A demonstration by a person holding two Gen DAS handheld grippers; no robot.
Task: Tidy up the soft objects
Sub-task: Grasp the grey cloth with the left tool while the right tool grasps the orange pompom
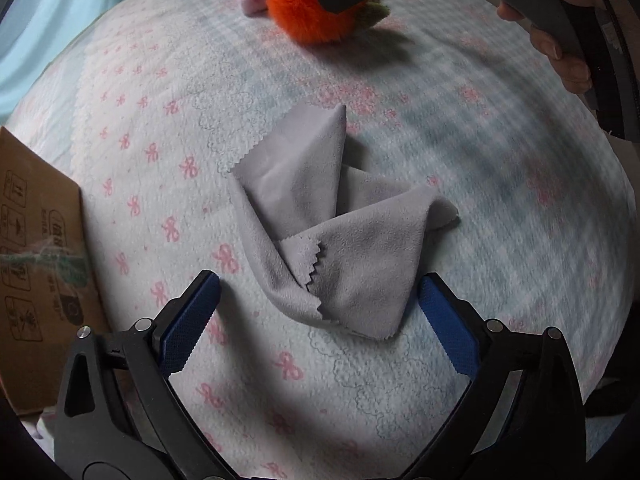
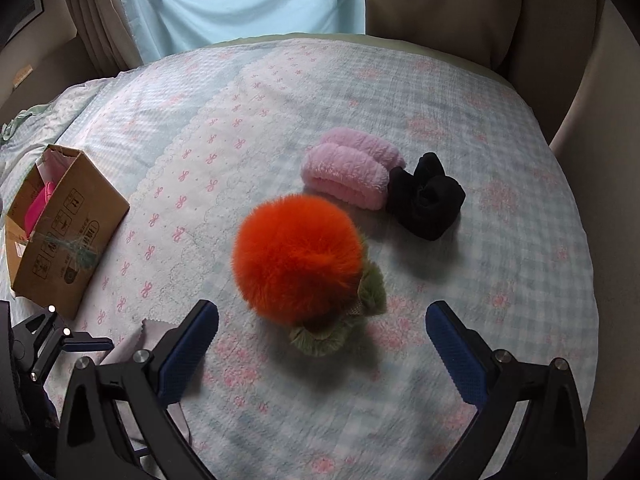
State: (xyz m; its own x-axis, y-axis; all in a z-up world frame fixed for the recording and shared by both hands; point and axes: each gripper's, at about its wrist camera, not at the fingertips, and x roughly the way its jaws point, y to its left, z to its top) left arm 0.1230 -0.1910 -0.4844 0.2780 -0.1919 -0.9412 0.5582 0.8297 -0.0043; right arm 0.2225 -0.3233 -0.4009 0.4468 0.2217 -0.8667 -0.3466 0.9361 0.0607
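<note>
A crumpled grey cloth (image 1: 320, 224) lies on the bedspread, just ahead of and between the fingers of my open left gripper (image 1: 320, 296). An orange fluffy pompom with green frills (image 2: 298, 258) sits just ahead of my open right gripper (image 2: 322, 320); it also shows in the left wrist view (image 1: 302, 4). A rolled pink fuzzy cloth (image 2: 348, 172) and a black bundled cloth (image 2: 426, 198) lie beyond the pompom. A corner of the grey cloth (image 2: 150, 330) shows left of the right gripper.
An open cardboard box (image 2: 66, 224) with something pink inside stands at the left on the bed, also at the left edge in the left wrist view (image 1: 40, 240). The bedspread (image 2: 500, 280) has bow and check prints. Curtains and a beige headboard lie beyond.
</note>
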